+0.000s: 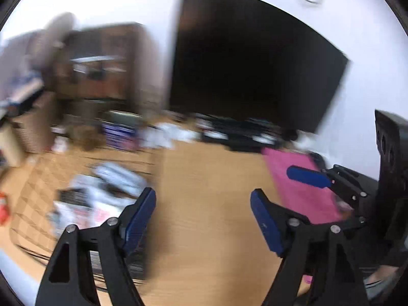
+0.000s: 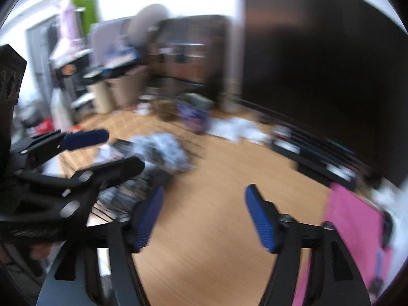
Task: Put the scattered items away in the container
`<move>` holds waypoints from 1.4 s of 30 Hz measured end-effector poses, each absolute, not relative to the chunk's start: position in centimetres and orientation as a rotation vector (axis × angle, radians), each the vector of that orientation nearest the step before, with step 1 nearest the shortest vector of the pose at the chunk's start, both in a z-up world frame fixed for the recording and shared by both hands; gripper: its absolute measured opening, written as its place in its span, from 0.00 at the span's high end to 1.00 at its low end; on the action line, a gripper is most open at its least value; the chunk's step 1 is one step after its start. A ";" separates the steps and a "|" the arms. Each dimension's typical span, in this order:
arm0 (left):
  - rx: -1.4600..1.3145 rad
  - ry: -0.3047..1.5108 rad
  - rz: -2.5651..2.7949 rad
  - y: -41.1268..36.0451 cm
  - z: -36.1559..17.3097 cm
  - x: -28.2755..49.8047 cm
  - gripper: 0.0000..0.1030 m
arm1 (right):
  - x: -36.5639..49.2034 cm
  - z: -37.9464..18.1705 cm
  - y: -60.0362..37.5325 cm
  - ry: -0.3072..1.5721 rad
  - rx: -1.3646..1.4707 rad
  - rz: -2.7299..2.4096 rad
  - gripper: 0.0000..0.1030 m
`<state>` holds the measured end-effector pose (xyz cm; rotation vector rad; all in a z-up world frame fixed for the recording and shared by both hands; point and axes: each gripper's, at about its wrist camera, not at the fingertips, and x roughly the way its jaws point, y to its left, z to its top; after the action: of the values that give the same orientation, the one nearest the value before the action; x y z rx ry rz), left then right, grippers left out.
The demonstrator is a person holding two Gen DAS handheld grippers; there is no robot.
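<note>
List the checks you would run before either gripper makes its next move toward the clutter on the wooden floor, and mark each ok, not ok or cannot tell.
1. Left gripper open and empty: ok.
2. Right gripper open and empty: ok.
3. Pictures sharp enough to pick a target: not ok, both are motion-blurred.
4. Scattered items located on the wooden floor: ok, roughly.
5. Container identified: cannot tell.
6. Pink mat clear of the fingers: ok.

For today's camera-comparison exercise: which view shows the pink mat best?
The left wrist view: the pink mat lies nearer the middle, though the right claw overlaps it. The right wrist view shows it squeezed against the edge, more blurred.
</note>
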<state>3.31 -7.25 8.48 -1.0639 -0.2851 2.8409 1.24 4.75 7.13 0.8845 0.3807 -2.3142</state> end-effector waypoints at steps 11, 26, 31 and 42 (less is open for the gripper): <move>-1.184 -0.088 3.023 -2.1 6.6 5.8 0.19 | 3.9 5.0 16.9 0.194 1.002 -2.496 0.31; -1.233 -0.021 2.990 -2.4 4.8 4.9 0.18 | 3.1 4.1 16.1 0.202 1.006 -2.510 0.31; -1.234 0.004 3.002 -2.1 4.9 4.9 0.18 | 3.1 3.9 15.9 0.205 1.010 -2.498 0.31; -1.241 0.020 2.996 -1.7 4.8 4.9 0.18 | 3.1 4.0 16.3 0.184 1.006 -2.499 0.31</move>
<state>4.90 -1.68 4.77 -1.2414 0.0197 2.9960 3.11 16.31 4.02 1.0057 0.1840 -2.4988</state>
